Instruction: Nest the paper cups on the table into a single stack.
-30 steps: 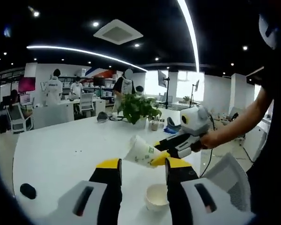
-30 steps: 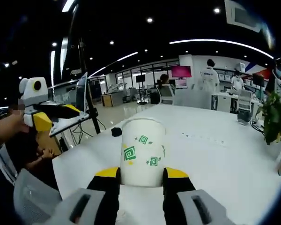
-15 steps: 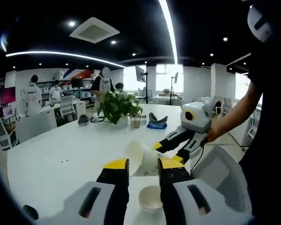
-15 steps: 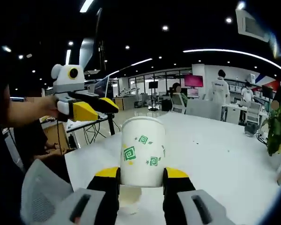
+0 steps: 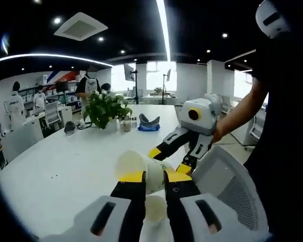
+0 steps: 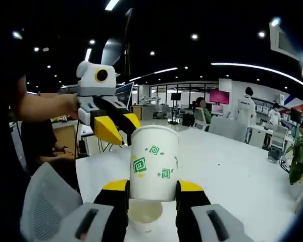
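Paper cup (image 6: pixel 154 164) with green swirls sits pinched between your right gripper's (image 6: pixel 153 187) yellow-tipped fingers (image 6: pixel 115 186), held above a second cup (image 6: pixel 144 214) standing open on the white table (image 6: pixel 227 176). Your left gripper (image 5: pixel 154 177) hangs over that same lower cup (image 5: pixel 154 207), its fingers (image 5: pixel 131 177) close together with nothing between them. Beyond, a potted plant (image 5: pixel 104 108) stands on the table.

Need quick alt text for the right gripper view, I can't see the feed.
The right tongs grip an upright paper cup above a second cup on the white table. The left tongs hover close behind it.
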Available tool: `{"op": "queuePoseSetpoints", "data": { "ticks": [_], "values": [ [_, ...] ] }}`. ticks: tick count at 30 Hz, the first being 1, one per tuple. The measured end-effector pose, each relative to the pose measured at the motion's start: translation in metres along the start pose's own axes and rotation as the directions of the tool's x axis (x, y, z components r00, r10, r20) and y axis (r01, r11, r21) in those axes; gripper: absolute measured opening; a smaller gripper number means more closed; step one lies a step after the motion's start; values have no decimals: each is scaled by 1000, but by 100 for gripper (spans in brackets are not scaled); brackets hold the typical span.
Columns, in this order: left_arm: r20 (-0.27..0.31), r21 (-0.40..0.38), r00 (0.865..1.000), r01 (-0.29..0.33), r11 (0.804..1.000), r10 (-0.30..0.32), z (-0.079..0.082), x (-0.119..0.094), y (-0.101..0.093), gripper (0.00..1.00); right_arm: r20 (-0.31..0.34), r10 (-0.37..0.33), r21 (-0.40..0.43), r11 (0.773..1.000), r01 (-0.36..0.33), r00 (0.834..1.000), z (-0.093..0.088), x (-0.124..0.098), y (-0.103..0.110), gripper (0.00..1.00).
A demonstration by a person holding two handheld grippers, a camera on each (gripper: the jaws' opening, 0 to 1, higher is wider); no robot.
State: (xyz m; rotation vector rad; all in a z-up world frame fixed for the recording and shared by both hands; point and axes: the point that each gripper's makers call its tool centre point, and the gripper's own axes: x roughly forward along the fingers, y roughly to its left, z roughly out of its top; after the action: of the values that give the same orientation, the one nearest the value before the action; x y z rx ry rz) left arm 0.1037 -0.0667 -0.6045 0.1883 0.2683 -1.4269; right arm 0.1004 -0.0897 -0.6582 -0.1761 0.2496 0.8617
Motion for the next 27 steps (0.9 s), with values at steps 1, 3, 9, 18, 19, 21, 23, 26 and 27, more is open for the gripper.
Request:
{"op": "queuePoseSetpoints", "data": {
  "ticks": [1, 3, 9, 18, 19, 21, 23, 26, 27],
  "values": [
    [-2, 0, 1000, 3, 1000, -3, 0, 0, 0, 9, 1, 2, -6, 1000, -2, 1000, 0, 0, 1, 35],
    [-6, 3, 1000, 15, 1000, -15, 0, -1, -1, 7, 5, 3, -13, 1000, -3, 1000, 1, -1, 2, 35],
    [-18, 29, 997, 77, 997, -76, 2, -2, -9, 1, 15, 15, -42, 999, -14, 1000, 0, -2, 5, 35],
    [-18, 45, 992, 125, 991, -124, 9, 4, -25, 0, 7, -11, -46, 999, 12, 1000, -3, -5, 5, 35],
    [-21, 50, 992, 122, 991, -121, 9, 5, -25, 0, 2, -20, -37, 999, 20, 1000, -4, -5, 4, 35],
    [-30, 58, 993, 115, 992, -114, 8, 6, -25, 0, -3, -28, -11, 1000, 28, 1000, -6, -6, 2, 38],
    [-43, 74, 994, 101, 992, -98, 7, 5, -21, 0, -7, -35, 11, 999, 35, 999, -9, -8, 1, 41],
    [-53, 81, 994, 95, 992, -90, 6, 4, -19, 0, -15, -46, 21, 999, 46, 999, -14, -12, 1, 45],
    [-57, 81, 994, 95, 992, -91, 5, 4, -19, 0, -18, -48, 26, 998, 49, 999, -16, -13, 1, 45]
  ]
}}
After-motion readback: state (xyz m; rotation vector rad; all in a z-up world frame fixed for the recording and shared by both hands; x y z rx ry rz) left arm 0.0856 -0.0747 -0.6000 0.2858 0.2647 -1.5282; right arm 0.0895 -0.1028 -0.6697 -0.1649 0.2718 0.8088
